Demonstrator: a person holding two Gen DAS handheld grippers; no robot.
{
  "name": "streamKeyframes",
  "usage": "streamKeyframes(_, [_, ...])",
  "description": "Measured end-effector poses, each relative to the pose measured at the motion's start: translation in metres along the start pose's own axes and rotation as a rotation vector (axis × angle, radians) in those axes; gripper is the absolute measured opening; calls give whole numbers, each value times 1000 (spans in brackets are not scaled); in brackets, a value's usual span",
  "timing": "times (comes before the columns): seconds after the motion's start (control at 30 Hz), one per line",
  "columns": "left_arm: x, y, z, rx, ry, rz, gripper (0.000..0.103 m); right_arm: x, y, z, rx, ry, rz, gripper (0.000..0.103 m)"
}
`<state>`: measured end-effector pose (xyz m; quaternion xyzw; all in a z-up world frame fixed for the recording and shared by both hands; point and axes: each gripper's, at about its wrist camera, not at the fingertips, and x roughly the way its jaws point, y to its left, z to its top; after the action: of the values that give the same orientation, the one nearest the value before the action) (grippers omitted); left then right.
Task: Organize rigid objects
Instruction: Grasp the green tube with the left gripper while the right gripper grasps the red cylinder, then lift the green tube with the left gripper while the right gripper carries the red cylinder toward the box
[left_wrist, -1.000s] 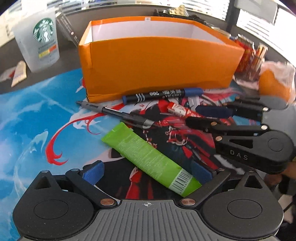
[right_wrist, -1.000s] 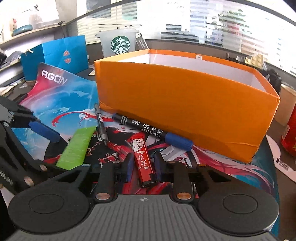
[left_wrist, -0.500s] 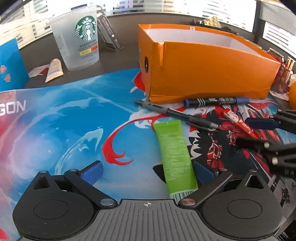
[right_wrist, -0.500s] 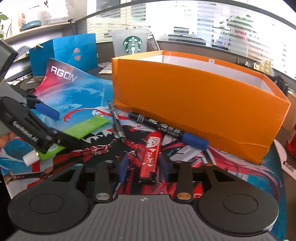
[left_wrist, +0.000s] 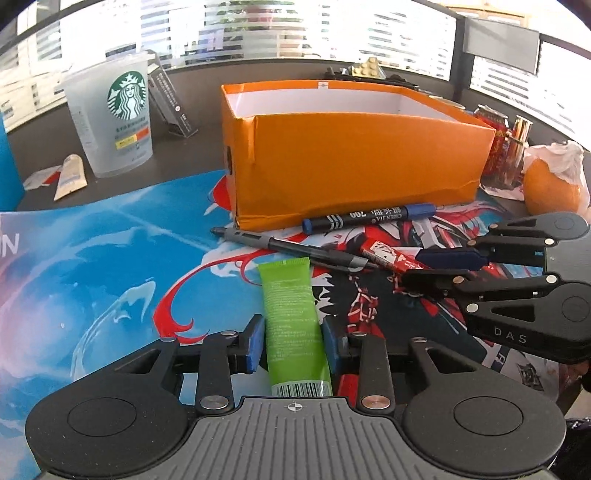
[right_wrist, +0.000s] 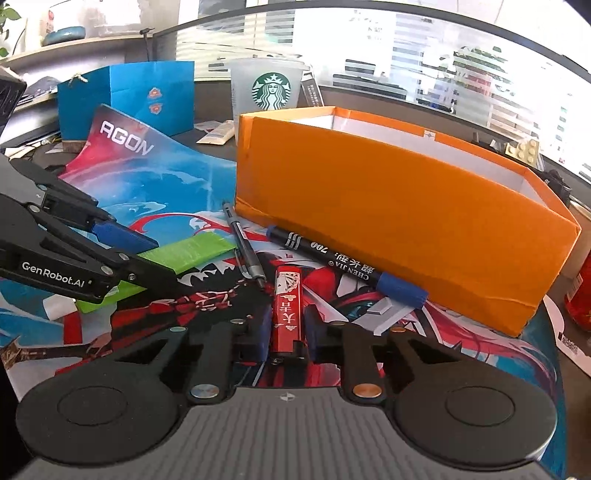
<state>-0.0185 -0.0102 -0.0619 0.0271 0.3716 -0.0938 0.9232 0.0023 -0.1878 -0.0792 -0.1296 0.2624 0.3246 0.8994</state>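
Note:
An open orange box (left_wrist: 351, 158) (right_wrist: 388, 221) stands on a printed desk mat. In front of it lie a blue-capped marker (left_wrist: 369, 216) (right_wrist: 343, 264) and a grey pen (left_wrist: 291, 245) (right_wrist: 245, 251). A green tube (left_wrist: 291, 314) (right_wrist: 188, 249) lies lengthwise between the jaws of my left gripper (left_wrist: 293, 343); those jaws are closing and both blue pads touch its sides. My right gripper (right_wrist: 288, 332) is closing on a red lighter (right_wrist: 288, 306) (left_wrist: 391, 256), and its pads press on the lighter's sides. Both objects rest on the mat.
A Starbucks cup (left_wrist: 114, 118) and a small sachet (left_wrist: 70, 177) stand left of the box. Red cans (left_wrist: 495, 140) and a bagged orange fruit (left_wrist: 550, 184) sit right of it. A blue paper bag (right_wrist: 129, 96) stands at the back left.
My left gripper's wide jaws have closed in against the green tube. The right jaws loosened, the red lighter straightened between them, and they have closed on it again.

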Motion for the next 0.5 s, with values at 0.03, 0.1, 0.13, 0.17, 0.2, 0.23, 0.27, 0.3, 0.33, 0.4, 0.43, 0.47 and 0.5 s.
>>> streamKeyframes(0.03, [0,1,-1,-5,-1,-2,31,0,0,0,2,-1,-5,17])
streamKeyframes(0.1, [-3,4,-1,-28,-1,-10,31,-1,3,0,-5,-4,-22,17])
streamKeyframes(0.13, [-5,7,0,-40,-7,-16,31,-2,5,-1,-11,-6,-32,17])
streamKeyframes(0.17, [-8,8,1,-46,-16,-18,31,-2,6,-1,-20,-4,-40,17])
streamKeyframes(0.2, [-12,9,2,-50,-28,-16,31,-3,7,-1,-22,-5,-40,17])
streamKeyframes(0.23, [-16,10,4,-50,-41,-17,31,-5,6,-1,-18,-10,-40,17])
streamKeyframes(0.27, [-21,11,7,-50,-56,-18,31,-8,6,0,-15,-16,-42,17])
streamKeyframes(0.3, [-25,12,9,-48,-69,-20,31,-10,6,1,-14,-22,-44,17])
streamKeyframes(0.33, [-28,12,11,-48,-81,-22,31,-12,6,2,-12,-29,-48,17])
streamKeyframes(0.4, [-35,13,15,-50,-102,-25,31,-17,5,4,-5,-45,-54,17])
streamKeyframes(0.43, [-37,14,17,-50,-110,-29,31,-19,4,5,-1,-56,-57,17])
streamKeyframes(0.47, [-39,14,18,-53,-119,-32,31,-22,4,6,4,-66,-60,17])
streamKeyframes(0.5, [-41,15,19,-56,-127,-36,31,-24,4,7,6,-71,-60,17])
